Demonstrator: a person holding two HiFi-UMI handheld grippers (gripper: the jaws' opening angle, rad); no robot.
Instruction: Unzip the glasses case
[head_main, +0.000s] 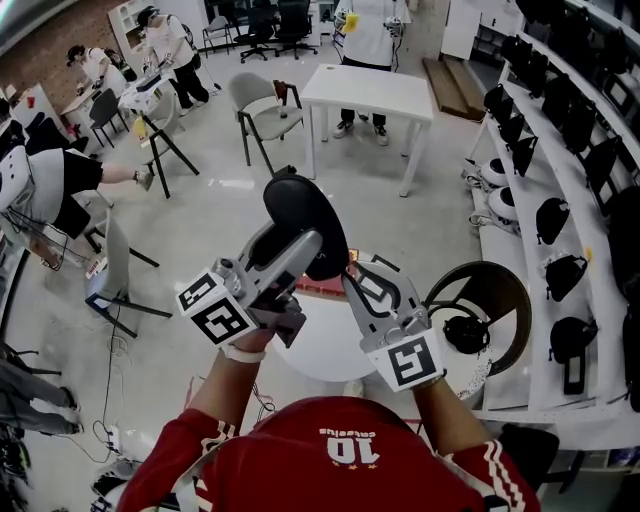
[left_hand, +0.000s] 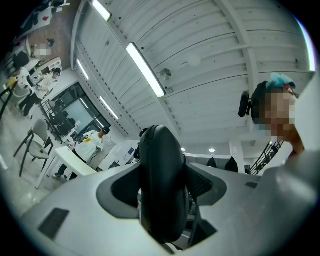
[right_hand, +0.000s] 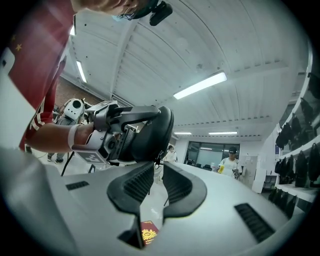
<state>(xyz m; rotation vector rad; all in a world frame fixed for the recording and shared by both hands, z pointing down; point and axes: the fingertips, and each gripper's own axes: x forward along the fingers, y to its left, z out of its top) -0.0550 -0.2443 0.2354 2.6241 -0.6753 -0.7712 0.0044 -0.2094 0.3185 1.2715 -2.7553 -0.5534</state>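
Observation:
The black oval glasses case (head_main: 305, 222) is held up in the air, above the round white table (head_main: 322, 352). My left gripper (head_main: 297, 255) is shut on it, a jaw pressing on each broad side; in the left gripper view the case (left_hand: 160, 165) stands edge-on and fills the left gripper (left_hand: 162, 188). My right gripper (head_main: 349, 277) comes in from the right, just under the case's edge. In the right gripper view the case (right_hand: 150, 134) sits right above the right gripper (right_hand: 158, 170), whose jaws stand a narrow gap apart. The small zip pull (right_hand: 157, 160) hangs at their tips, not pinched.
A red passport (right_hand: 148, 233) lies on the white table below the jaws. A dark round table (head_main: 497, 297) with a headset stands at right, beside shelves of black headsets (head_main: 560, 215). Further off are a white table (head_main: 368, 92), a chair (head_main: 262, 112) and several people.

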